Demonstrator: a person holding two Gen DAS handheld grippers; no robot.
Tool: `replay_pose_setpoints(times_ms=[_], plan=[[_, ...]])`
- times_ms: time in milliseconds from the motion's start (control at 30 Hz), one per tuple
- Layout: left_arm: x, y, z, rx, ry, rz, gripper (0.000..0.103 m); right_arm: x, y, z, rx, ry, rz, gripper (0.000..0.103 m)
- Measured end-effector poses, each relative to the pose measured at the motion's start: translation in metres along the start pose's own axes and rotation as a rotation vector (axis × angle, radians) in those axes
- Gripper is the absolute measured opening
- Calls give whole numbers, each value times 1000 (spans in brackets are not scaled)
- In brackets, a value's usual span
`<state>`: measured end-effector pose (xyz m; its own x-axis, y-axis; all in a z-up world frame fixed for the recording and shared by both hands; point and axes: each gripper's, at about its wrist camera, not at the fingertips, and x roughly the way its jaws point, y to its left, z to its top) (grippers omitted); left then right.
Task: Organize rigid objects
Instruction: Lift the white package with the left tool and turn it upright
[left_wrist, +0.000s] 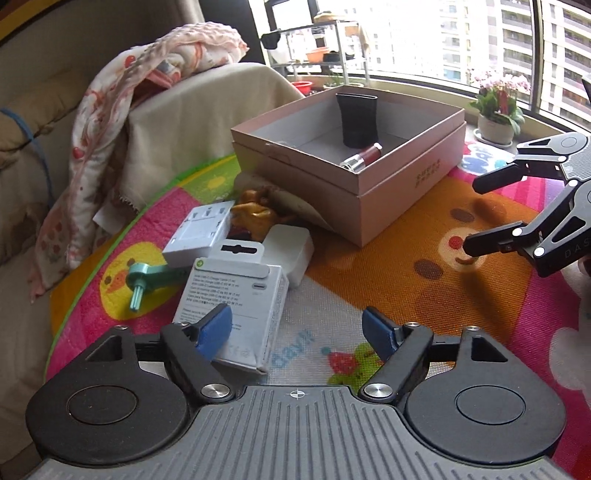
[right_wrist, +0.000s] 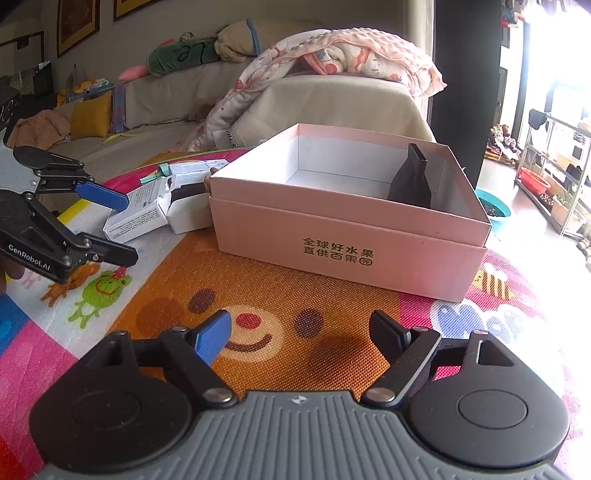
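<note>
Our left gripper (left_wrist: 297, 332) and right gripper (right_wrist: 301, 334) both stand open, holding nothing. Left of the pink box (left_wrist: 369, 206), a white cable carton (left_wrist: 236, 295) lies on the mat: light, stiff, slightly slick; we'd pinch its long flat sides.

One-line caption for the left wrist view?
Open left gripper over a pile of small boxes; pink box behind.
</note>
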<state>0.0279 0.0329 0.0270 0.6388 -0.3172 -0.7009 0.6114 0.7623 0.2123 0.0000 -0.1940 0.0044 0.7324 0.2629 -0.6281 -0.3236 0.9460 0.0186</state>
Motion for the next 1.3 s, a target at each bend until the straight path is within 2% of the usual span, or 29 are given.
replay_pose_setpoints(times_ms=[67, 133, 200, 333, 400, 467, 633, 833, 1100, 1167, 1200, 1233, 1267, 1300], plan=[[-3, 3, 2, 9, -21, 27, 79, 0, 0, 0, 0, -2, -1, 82], [-5, 12, 6, 1, -51, 85, 78, 0, 0, 0, 1, -1, -1, 82], [-2, 23, 11, -11, -36, 102, 77, 0, 0, 0, 1, 2, 0, 82], [11, 37, 13, -10, 28, 78, 77, -1, 0, -1, 2, -2, 1, 82], [17, 44, 14, -43, 36, 51, 77, -1, 0, -1, 4, -2, 2, 82], [22, 49, 15, -76, 32, 31, 78, -1, 0, -1, 4, -1, 4, 82], [30, 54, 15, -127, 21, 37, 81, -1, 0, -1, 2, -1, 5, 82], [30, 51, 10, -93, -10, 55, 81, -1, 1, -1, 1, 2, 6, 82], [39, 68, 7, -159, -9, 38, 80, 3, 4, 0, -15, 18, -8, 82], [34, 68, 7, -165, -27, 47, 74, 3, 4, -1, -12, 20, -6, 82], [30, 68, 6, -177, -43, 50, 65, 4, 3, -1, -11, 21, -6, 82], [23, 66, 4, -189, -64, 64, 51, 4, 3, -1, -10, 22, -5, 82], [16, 65, 4, -195, -81, 85, 42, 4, 3, -1, -10, 23, -5, 82], [10, 64, 2, -199, -94, 107, 29, 4, 3, -1, -11, 23, -5, 82]])
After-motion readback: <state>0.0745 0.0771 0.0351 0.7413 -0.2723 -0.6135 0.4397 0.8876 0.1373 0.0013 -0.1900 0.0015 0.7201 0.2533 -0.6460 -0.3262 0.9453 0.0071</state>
